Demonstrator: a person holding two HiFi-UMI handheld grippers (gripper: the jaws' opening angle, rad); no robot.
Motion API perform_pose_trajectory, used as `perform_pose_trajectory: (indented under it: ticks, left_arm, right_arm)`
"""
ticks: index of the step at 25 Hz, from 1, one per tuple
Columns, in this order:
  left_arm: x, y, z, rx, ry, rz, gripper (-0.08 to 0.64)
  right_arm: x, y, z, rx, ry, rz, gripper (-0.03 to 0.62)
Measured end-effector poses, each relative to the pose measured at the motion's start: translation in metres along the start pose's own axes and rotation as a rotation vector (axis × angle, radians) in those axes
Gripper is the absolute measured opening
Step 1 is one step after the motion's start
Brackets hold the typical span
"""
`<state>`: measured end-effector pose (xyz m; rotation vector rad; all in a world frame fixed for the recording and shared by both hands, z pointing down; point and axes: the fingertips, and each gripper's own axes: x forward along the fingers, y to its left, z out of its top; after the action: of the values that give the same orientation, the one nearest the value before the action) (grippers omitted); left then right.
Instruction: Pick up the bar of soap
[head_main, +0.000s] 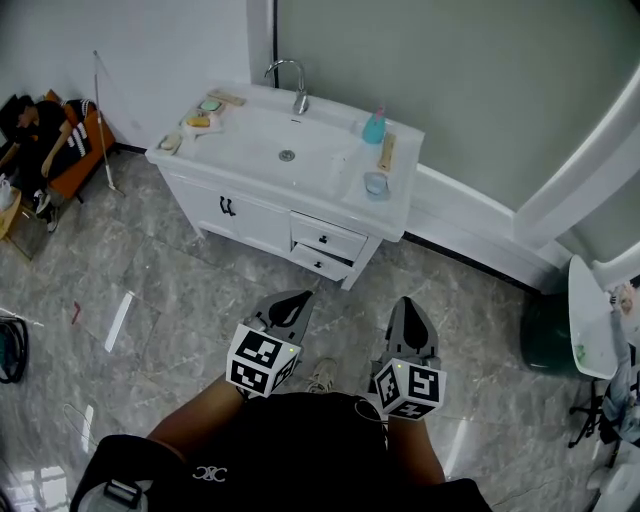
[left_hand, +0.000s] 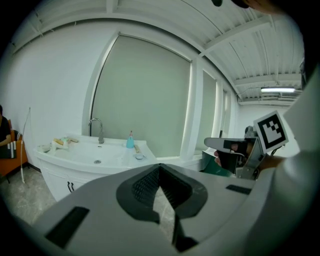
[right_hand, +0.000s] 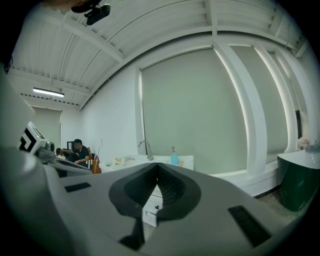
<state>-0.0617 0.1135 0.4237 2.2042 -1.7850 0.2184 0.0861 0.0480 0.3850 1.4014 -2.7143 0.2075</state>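
From the head view, left of the tap (head_main: 296, 88), a seated person (head_main: 40, 135) is by the wall, well clear of the bench (head_main: 400, 208). The bar of soap (head_main: 198, 122) lies on the bench's left end, left of the tap, beside a green piece (head_main: 210, 104). Right of the tap stand a blue bottle (head_main: 374, 127), a wooden brush (head_main: 386, 152) and a cup (head_main: 376, 184). Further right of the tap, on the floor, is a dark green bin (head_main: 548, 335).

Only the head view shows both tools at once. My left hand-held gripper (head_main: 297, 297) and right hand-held gripper (head_main: 410, 303) hang over grey floor tiles (head_main: 180, 300), well short of the bench, with a shoe (head_main: 322, 375) between them. The floor from there to the cabinet front is bare.

The left gripper view shows its jaws (left_hand: 160, 167) pressed together on nothing, with my right tool's marker cube (left_hand: 272, 131) off to the tap's right. The right gripper view shows its jaws (right_hand: 157, 165) together and empty too. It catches the seated person (right_hand: 77, 152) left of the tap (right_hand: 146, 149), whom the left gripper view only clips at its edge.
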Motion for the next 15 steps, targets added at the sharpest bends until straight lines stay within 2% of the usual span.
perform_pose_trajectory:
  ticks: [8,15]
  left_arm:
    - [0.072,-0.005,0.022,0.016,0.018,0.01,0.002]
    - [0.108,-0.007,0.032,0.014,0.016,0.039,0.002]
  right_arm:
    - [0.053,-0.054,0.009,0.005,0.011,0.029,0.006]
    - [0.083,-0.081,0.006,0.008,0.033,0.069,0.006]
